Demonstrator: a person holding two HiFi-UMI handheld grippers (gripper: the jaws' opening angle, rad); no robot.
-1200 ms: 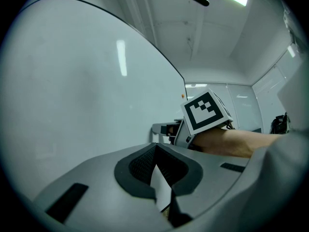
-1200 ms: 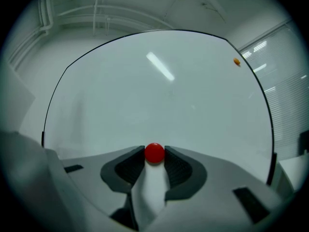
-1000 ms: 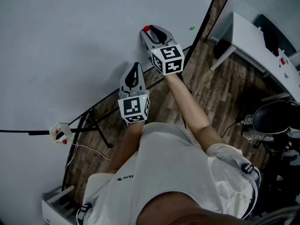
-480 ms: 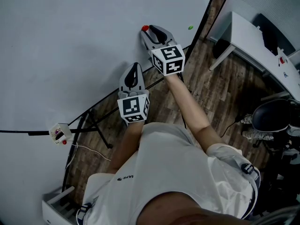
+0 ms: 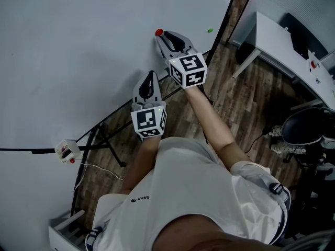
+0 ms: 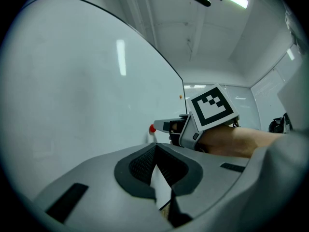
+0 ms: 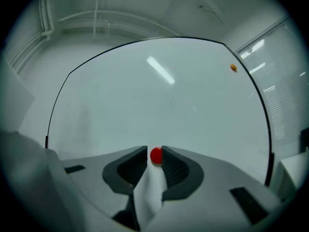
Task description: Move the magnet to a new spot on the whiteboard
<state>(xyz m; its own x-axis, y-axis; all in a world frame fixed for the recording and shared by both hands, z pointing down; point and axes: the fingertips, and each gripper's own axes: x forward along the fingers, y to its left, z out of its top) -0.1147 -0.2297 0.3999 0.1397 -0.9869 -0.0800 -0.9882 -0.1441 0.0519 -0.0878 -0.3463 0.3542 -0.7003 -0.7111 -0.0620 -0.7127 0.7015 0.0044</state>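
Observation:
A small round red magnet point(image 5: 158, 32) sticks to the big whiteboard point(image 5: 78, 46). My right gripper point(image 5: 161, 35) points level at the board. Its jaws have just been closing, and in the right gripper view the magnet point(image 7: 156, 155) sits between the tips of the right gripper point(image 7: 155, 153), touched on both sides. My left gripper point(image 5: 151, 75) is held lower and to the left, a little off the board, shut on nothing. In the left gripper view the left gripper point(image 6: 154, 146) looks along the board at the right gripper point(image 6: 164, 125) and the magnet point(image 6: 152, 128).
A second small magnet point(image 5: 210, 30), green in the head view, sits near the board's right edge. A white table point(image 5: 277, 41) and a dark chair point(image 5: 309, 132) stand to the right. The board's stand point(image 5: 104, 135) and a small white box point(image 5: 65, 149) are below.
The right gripper's jaws have drawn in around the red magnet. The whole head view has shifted slightly. The left gripper has kept still.

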